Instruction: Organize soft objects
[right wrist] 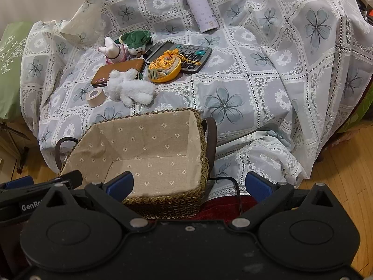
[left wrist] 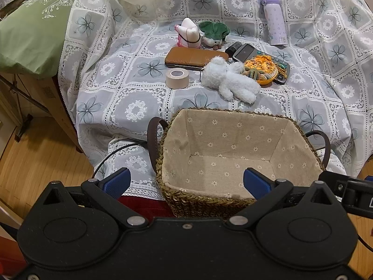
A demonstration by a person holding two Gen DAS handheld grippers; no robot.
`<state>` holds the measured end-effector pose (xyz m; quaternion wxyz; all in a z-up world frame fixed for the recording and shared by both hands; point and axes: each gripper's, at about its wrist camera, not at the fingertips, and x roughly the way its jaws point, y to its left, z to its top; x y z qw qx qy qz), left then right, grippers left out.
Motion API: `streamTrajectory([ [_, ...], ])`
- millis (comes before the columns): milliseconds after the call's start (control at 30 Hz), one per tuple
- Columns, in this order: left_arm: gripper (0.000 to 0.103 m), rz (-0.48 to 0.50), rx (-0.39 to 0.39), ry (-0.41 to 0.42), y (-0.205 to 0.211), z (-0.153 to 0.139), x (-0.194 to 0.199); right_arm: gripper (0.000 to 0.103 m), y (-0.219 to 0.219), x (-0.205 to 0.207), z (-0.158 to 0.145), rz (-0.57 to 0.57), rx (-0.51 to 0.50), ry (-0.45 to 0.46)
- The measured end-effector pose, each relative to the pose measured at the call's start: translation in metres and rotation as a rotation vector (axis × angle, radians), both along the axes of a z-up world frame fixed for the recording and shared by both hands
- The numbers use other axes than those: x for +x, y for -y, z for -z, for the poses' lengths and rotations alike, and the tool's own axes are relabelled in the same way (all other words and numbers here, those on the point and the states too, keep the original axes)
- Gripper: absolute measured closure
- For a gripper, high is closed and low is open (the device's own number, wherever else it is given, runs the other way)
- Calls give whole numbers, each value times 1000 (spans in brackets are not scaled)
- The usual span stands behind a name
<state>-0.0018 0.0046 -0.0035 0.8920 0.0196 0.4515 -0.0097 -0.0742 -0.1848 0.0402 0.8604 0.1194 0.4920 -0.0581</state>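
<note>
A white plush bear lies on the lace-covered table. Beyond it sit a pink-and-white plush, a green-leaf plush and an orange embroidered pouch. A woven basket with a floral beige liner stands empty at the near edge. My left gripper is open and empty over the basket's near left corner. My right gripper is open and empty over its near right corner.
Hard items lie among the plush toys: a brown phone case, a calculator, a tape roll and a purple bottle. A green pillow lies at the left. A black cable hangs at the table's front.
</note>
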Motion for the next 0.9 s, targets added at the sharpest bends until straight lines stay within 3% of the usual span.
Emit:
streamTrajectory([
  [433, 3, 14, -37, -4, -1, 0, 2, 0, 0, 0, 0, 6, -7, 12],
  [900, 5, -74, -148, 28, -22, 1, 22, 1, -6, 18, -5, 9, -115, 140],
])
